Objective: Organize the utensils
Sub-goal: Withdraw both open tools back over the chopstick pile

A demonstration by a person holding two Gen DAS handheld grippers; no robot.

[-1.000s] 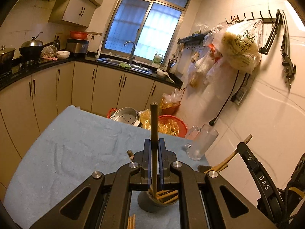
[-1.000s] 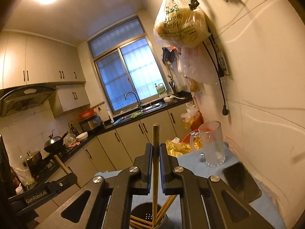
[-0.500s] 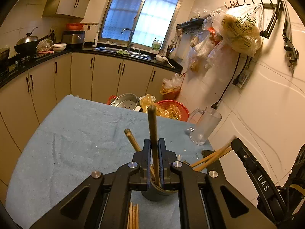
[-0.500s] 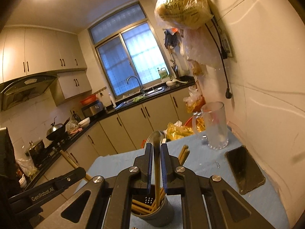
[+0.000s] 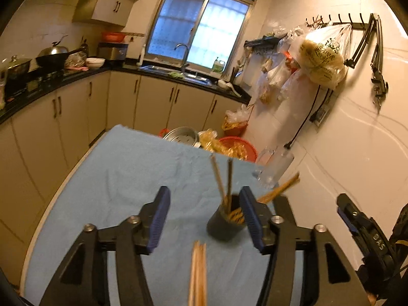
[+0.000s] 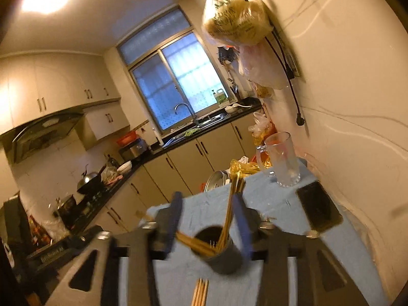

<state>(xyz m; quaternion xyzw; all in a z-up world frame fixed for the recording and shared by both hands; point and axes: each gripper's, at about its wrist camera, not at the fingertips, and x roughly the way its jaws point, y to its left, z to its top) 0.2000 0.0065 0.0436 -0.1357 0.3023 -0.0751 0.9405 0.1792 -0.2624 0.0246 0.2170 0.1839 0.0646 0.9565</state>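
Two grippers opening, left gripper (image 5: 204, 215) and right gripper (image 6: 209, 219), nothing held; blue tablecloth (image 5: 122, 168), dark cup (image 5: 224, 225) of chopsticks (image 5: 221, 181), glass mug (image 6: 281, 160), phone (image 6: 317, 209) beside wall.

My right gripper (image 6: 207, 221) smears with motion blur; the loose chopsticks (image 5: 197, 275) run off the bottom edge, their ends unseen.

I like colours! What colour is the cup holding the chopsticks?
Dark grey. The cup shows best in the left wrist view, standing on the blue cloth.
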